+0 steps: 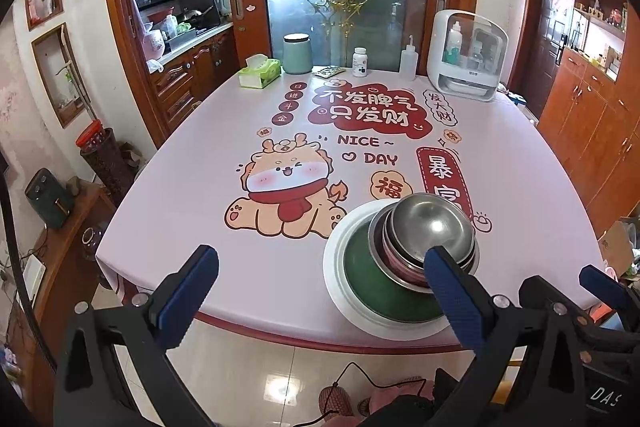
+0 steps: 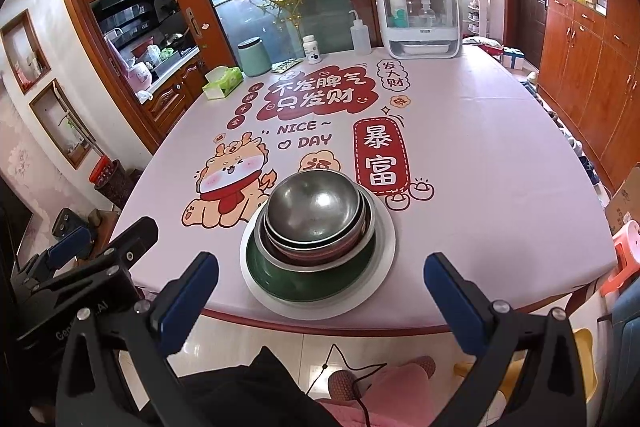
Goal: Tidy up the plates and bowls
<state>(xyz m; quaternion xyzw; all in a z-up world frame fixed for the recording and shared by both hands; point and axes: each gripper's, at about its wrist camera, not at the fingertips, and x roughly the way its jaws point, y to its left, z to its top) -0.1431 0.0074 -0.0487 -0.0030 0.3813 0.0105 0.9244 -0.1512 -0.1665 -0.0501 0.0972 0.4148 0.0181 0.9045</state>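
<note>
Two sets of tongs, left tongs (image 1: 320, 269) and right tongs (image 2: 322, 277), both spread wide, gripping nothing, short of the pink-covered worktop (image 2: 500, 187) | shiny steel bowl (image 2: 314, 209) tops nested bowls on dark green plate (image 2: 288, 281) on white round plate (image 2: 386, 247), near front edge | right tongs face the stack; it sits right of left tongs.

A pink printed tablecloth (image 2: 500, 163) covers the table; near its front edge sits a white plate (image 2: 387, 247) (the stack's base), and along the far edge stand a tissue box (image 2: 222, 81), green canister (image 2: 253, 57), pill bottle (image 2: 311, 49), squeeze bottle (image 2: 361, 37) and white organizer (image 2: 420, 15)
</note>
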